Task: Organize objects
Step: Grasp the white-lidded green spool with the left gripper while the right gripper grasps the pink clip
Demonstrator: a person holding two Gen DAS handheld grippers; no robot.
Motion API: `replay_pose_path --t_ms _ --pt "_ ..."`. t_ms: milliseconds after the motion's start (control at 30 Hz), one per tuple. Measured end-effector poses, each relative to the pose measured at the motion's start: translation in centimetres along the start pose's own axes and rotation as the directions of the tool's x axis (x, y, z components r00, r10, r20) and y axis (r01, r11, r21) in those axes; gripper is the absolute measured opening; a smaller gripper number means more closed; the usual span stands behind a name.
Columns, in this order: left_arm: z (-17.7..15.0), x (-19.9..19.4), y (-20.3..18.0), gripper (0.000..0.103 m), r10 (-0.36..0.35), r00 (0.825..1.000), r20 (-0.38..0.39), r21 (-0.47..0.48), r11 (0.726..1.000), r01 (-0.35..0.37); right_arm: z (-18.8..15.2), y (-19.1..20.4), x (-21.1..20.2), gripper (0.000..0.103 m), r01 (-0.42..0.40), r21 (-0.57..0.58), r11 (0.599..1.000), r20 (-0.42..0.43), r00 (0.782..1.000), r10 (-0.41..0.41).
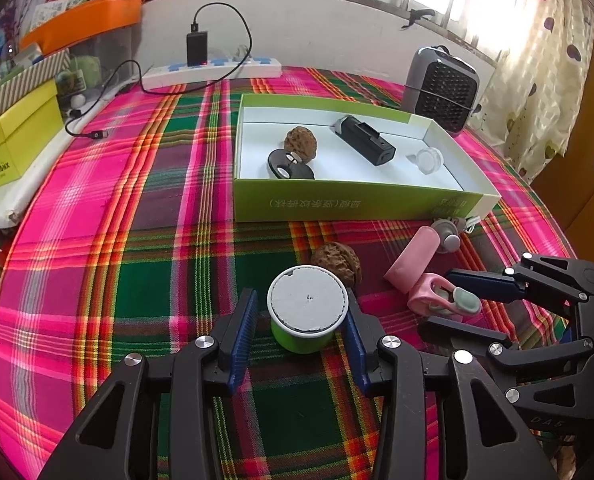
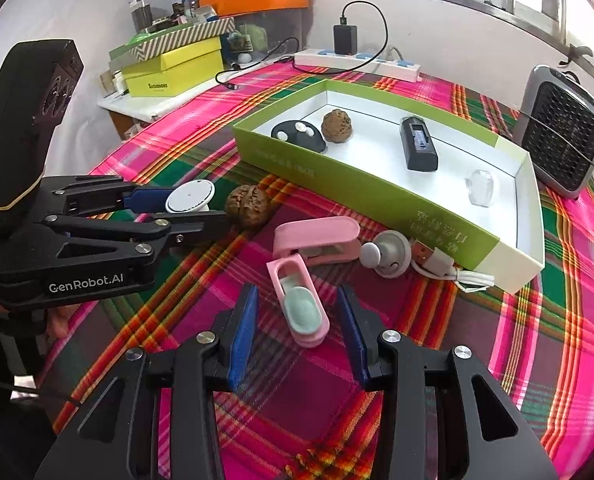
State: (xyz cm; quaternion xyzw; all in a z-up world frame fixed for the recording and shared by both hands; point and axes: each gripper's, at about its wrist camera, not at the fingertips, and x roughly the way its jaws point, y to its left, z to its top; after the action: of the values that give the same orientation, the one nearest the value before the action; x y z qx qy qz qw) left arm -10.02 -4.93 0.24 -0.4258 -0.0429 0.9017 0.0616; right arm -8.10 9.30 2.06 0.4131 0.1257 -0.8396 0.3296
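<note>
A green spool with a flat white top (image 1: 307,312) stands on the plaid cloth between the blue pads of my left gripper (image 1: 300,300). The right pad is at its rim and a small gap shows at the left pad. My right gripper (image 2: 297,292) is open astride a small pink clip with a pale green insert (image 2: 301,308), without touching it. Just beyond lie a walnut (image 2: 249,206), a pink case (image 2: 317,236), a grey knob (image 2: 385,256) and a white USB cable (image 2: 449,268). The green-walled box (image 1: 353,200) holds another walnut (image 1: 300,142), a black disc piece, a black device (image 1: 363,140) and a clear cap (image 1: 429,160).
A grey fan heater (image 1: 443,88) stands behind the box at the right. A white power strip (image 1: 213,68) with a black charger lies along the wall. Stacked yellow boxes (image 1: 13,140) sit off the table's left edge, and a black cable end (image 1: 97,135) rests on the cloth.
</note>
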Motion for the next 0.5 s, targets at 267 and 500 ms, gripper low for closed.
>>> replay_pose_path --t_ms 267,500 --pt "-0.24 -0.21 0.07 0.03 0.012 1.0 0.011 0.003 1.0 -0.012 -0.1 -0.1 -0.23 0.024 0.024 0.034 0.999 0.006 1.0 -0.024" --pt "-0.29 -0.23 0.04 0.03 0.007 1.0 0.012 0.002 1.0 -0.007 -0.28 -0.02 -0.33 0.019 0.028 0.056 0.998 0.008 1.0 -0.028"
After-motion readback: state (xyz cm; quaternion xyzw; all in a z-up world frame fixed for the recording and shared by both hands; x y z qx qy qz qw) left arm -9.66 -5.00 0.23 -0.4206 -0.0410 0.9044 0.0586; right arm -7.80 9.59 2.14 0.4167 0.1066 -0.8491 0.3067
